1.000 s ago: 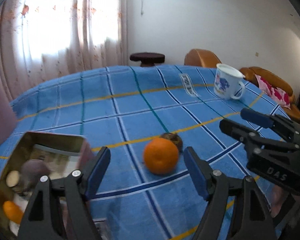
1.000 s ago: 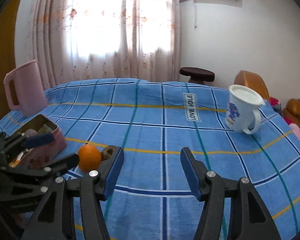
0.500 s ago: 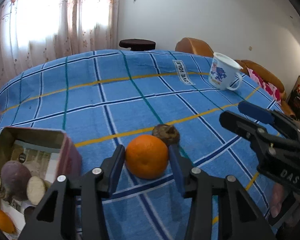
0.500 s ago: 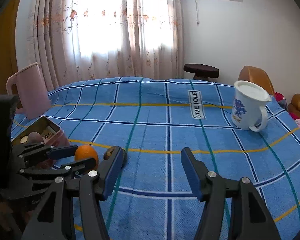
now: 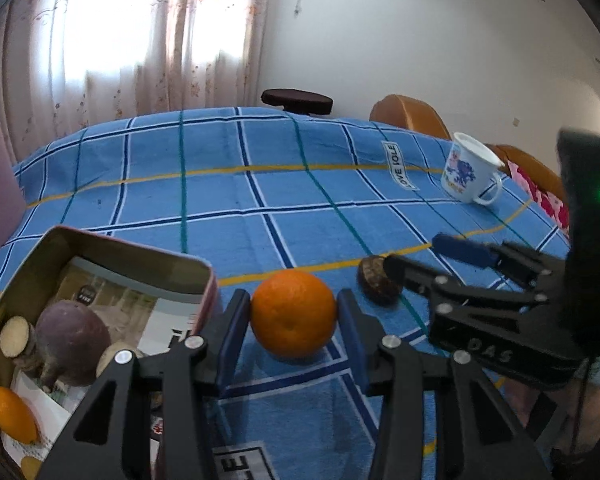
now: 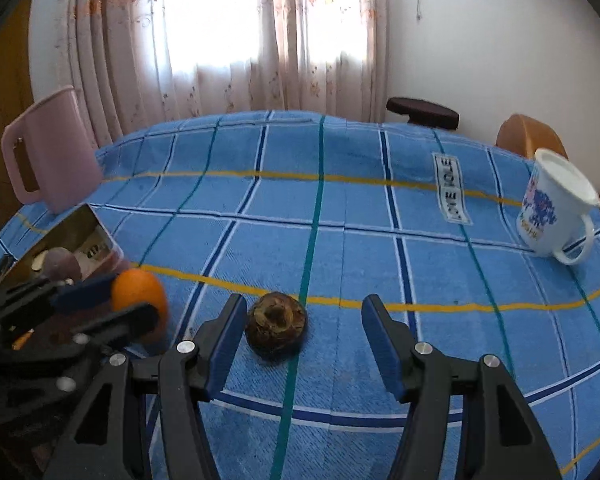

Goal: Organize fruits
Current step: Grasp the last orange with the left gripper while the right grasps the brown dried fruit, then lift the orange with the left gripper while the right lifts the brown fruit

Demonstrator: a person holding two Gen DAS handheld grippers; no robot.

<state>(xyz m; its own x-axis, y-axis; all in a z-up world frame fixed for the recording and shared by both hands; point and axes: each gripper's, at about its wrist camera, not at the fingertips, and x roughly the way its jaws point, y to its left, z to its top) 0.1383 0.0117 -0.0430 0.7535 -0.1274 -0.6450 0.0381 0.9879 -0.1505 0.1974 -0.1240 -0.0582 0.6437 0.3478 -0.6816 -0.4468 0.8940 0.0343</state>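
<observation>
The blue checked cloth (image 5: 220,184) has a tag saying "LOVE JOLE", the tin box (image 5: 100,276) waits for fruit, the left gripper (image 5: 293,316) squeezes the orange (image 5: 293,314) to carry it there, and the right gripper (image 6: 302,344) sits wide open around the brown fruit (image 6: 276,330), not touching.

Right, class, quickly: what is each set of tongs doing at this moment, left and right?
Left tongs: shut on the orange.
Right tongs: open, fingers either side of the brown fruit, not touching it.
</observation>
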